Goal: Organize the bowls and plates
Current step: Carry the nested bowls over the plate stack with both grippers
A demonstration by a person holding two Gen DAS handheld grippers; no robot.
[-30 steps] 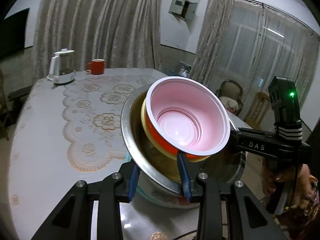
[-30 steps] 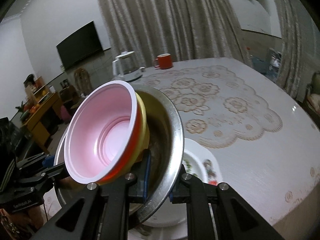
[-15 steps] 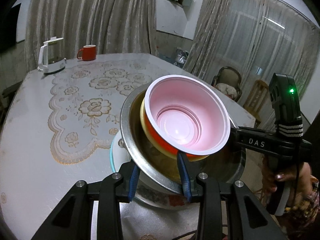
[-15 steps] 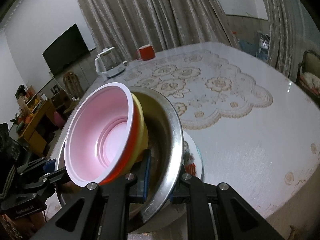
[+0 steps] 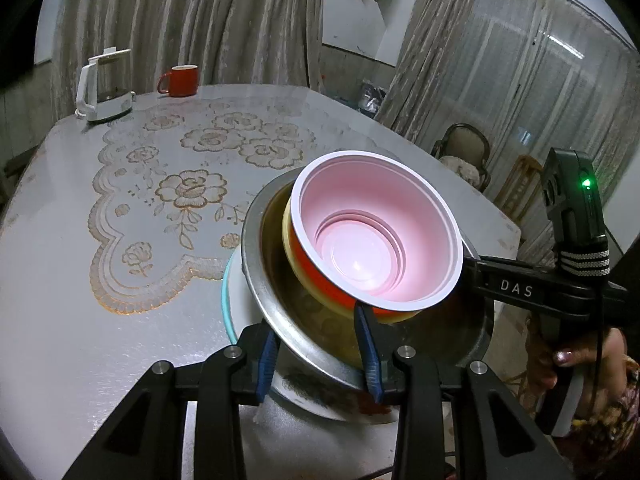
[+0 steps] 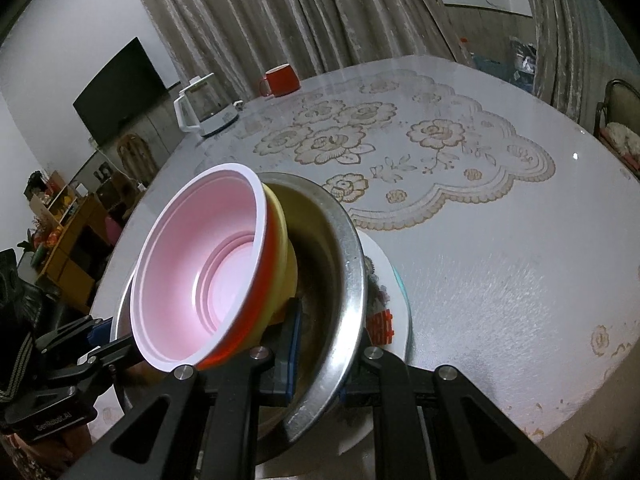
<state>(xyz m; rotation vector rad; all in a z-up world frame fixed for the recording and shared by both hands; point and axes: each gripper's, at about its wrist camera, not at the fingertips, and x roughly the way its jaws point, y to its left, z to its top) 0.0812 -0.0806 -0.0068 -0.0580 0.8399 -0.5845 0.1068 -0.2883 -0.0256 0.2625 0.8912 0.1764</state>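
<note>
The big table under a pale cloth with gold lace flowers (image 5: 120,320) carried the work. Just over it, above a white plate with a teal rim and a printed pattern (image 6: 394,320), hung the wide stainless steel bowl (image 5: 304,332), held at opposite sides of its rim by both grippers. Nested in it, tilted, sat a yellow plastic bowl (image 6: 286,248), and inside that an orange plastic bowl with a white rim and pink inside (image 5: 376,240).

The left gripper (image 5: 318,356) had its blue pads narrowly set with the steel rim between them. The right gripper (image 6: 320,356) was pinched almost closed on the rim's far side.

Judging by this, the step in hand was setting the nested bowls down onto the plate. The next move would call for both hands lowering evenly, since the inner bowls leaned and could slide, then letting go together.

Whether the steel bowl already touched the plate could not be told, as its base was hidden. Most of the plate's pattern was covered. The hand on the right gripper (image 5: 576,360) was cut off at the frame edge.
</note>
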